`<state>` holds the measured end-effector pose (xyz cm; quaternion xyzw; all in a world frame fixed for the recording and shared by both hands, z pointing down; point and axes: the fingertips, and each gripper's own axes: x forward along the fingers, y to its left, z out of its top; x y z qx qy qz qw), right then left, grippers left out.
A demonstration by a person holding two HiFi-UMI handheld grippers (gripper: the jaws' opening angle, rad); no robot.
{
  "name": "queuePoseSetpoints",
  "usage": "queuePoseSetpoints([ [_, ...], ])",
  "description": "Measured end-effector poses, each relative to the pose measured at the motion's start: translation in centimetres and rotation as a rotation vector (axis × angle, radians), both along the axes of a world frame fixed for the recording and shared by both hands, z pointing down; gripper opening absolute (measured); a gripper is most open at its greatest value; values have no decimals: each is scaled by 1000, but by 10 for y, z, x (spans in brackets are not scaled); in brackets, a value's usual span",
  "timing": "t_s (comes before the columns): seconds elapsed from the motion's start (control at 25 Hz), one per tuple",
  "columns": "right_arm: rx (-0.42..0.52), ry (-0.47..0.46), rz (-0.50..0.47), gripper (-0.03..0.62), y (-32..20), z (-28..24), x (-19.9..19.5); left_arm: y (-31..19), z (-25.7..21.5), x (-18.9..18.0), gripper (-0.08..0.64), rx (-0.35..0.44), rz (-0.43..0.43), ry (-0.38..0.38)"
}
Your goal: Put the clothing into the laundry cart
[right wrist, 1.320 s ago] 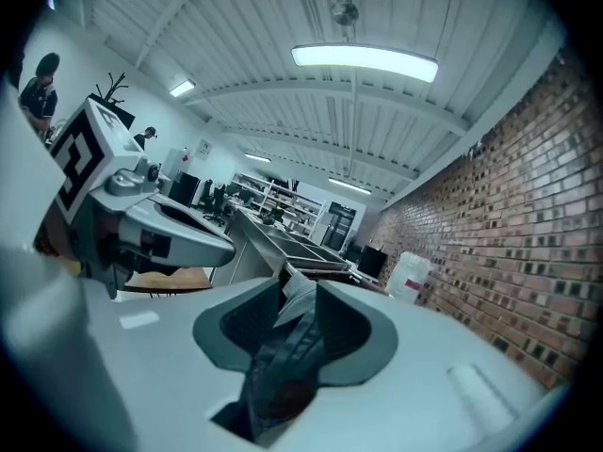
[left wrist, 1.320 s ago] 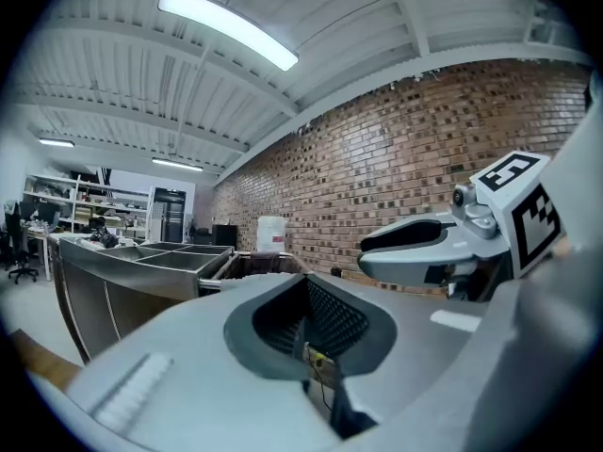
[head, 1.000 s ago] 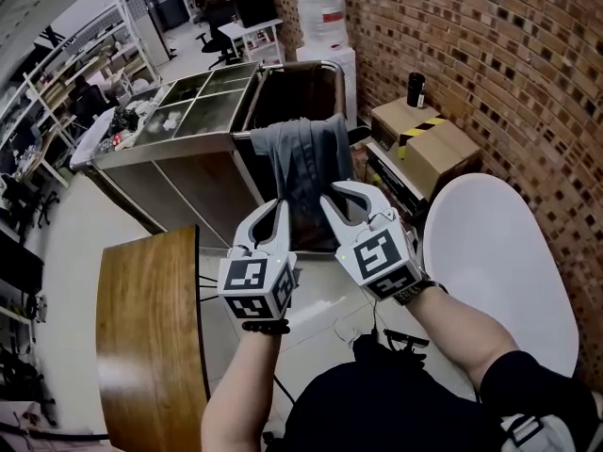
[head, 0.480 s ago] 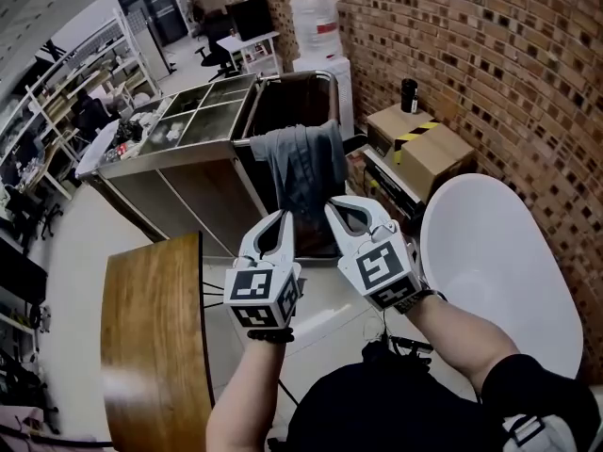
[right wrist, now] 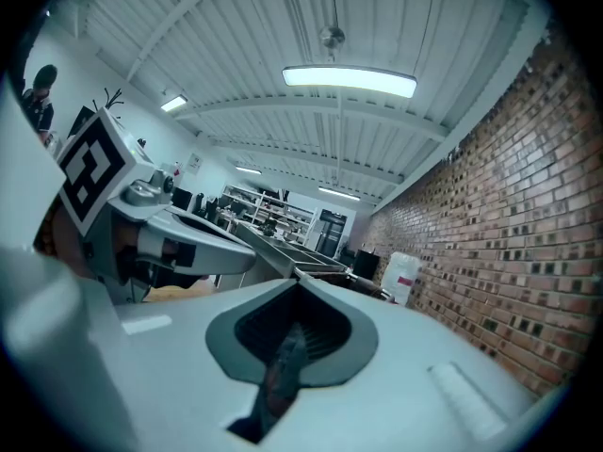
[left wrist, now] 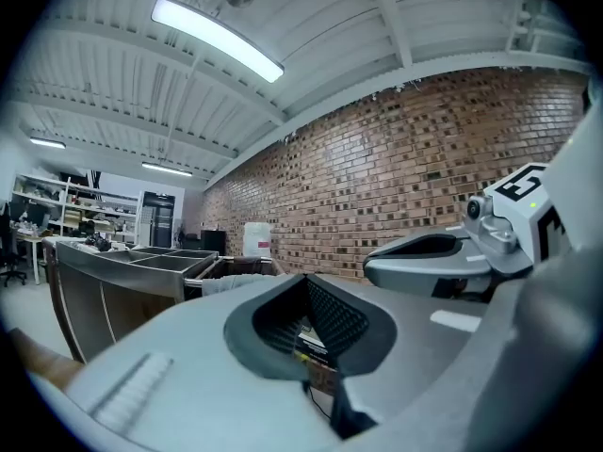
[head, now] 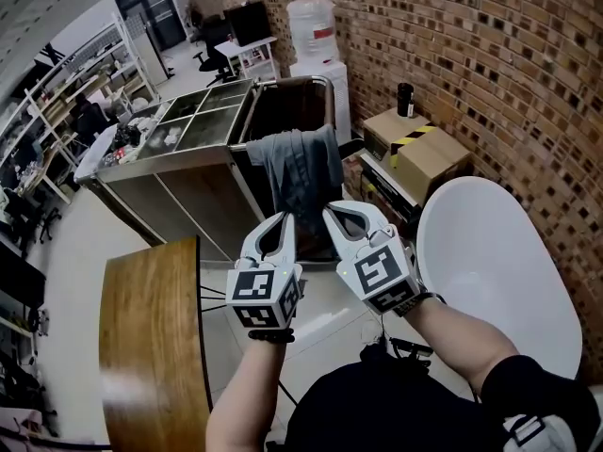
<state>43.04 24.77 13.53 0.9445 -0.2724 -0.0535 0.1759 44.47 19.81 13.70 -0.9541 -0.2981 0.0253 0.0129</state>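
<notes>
A grey garment (head: 300,172) hangs draped over the near rim of the dark laundry cart (head: 332,102), its lower part dangling outside. In the left gripper view the garment (left wrist: 231,282) shows as a pale fold on that rim. My left gripper (head: 284,220) and right gripper (head: 330,211) are held side by side, level, just short of the hanging cloth and apart from it. Both are shut with nothing between their jaws, as the left gripper (left wrist: 306,277) and right gripper (right wrist: 300,286) show in their own views.
A steel cabinet with open top compartments (head: 188,121) adjoins the cart's left side. A wooden table (head: 151,347) is at my lower left, a white round table (head: 499,271) at my right. A cardboard box (head: 424,153) and a water dispenser (head: 311,31) stand along the brick wall.
Both grippers have drawn back from the garment toward me, and the right gripper's jaws have closed. The garment stays draped on the cart's rim.
</notes>
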Motion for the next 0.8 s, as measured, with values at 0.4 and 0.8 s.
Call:
queuePoseSetpoints([
  [0.4,3,-14,-9,0,-4,2,1,3,5,3,3,6,7,-2],
  [0.8,-2,-3,-15,0,-1,4,7,5,13,9,3,11,8,-10],
])
